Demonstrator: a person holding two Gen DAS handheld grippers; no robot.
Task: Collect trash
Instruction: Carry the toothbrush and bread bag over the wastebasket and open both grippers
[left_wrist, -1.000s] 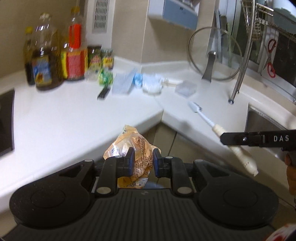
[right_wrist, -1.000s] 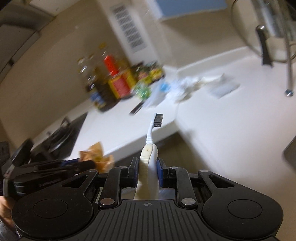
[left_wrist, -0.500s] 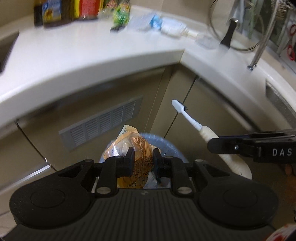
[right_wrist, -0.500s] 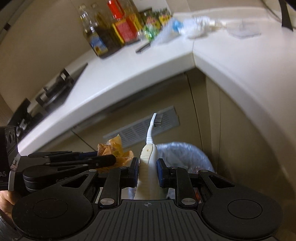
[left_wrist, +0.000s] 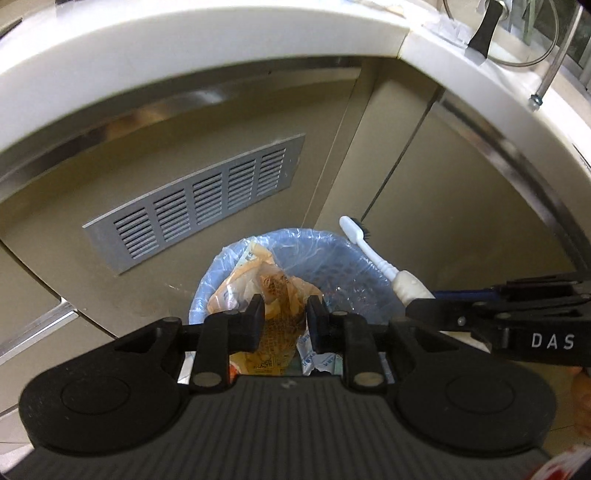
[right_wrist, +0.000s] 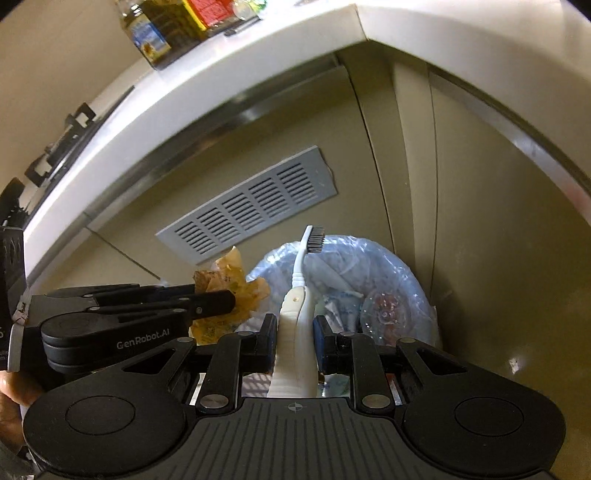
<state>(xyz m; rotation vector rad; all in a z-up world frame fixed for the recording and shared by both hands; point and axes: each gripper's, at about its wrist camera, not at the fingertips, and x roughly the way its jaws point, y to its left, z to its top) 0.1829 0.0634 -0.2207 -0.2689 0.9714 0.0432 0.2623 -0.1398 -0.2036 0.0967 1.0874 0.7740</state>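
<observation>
Cabinet corner | lined bin (left_wrist: 332, 254) holds trash | left jaws easing off wrapper (left_wrist: 273, 291) | right jaws clamp toothbrush (right_wrist: 299, 314)

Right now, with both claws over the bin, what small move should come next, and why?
Probably open the left claw fully. Its jaws have just been opening, the wrapper between them hangs over the lined bin, so it should drop in. The right claw grips the toothbrush.
</observation>
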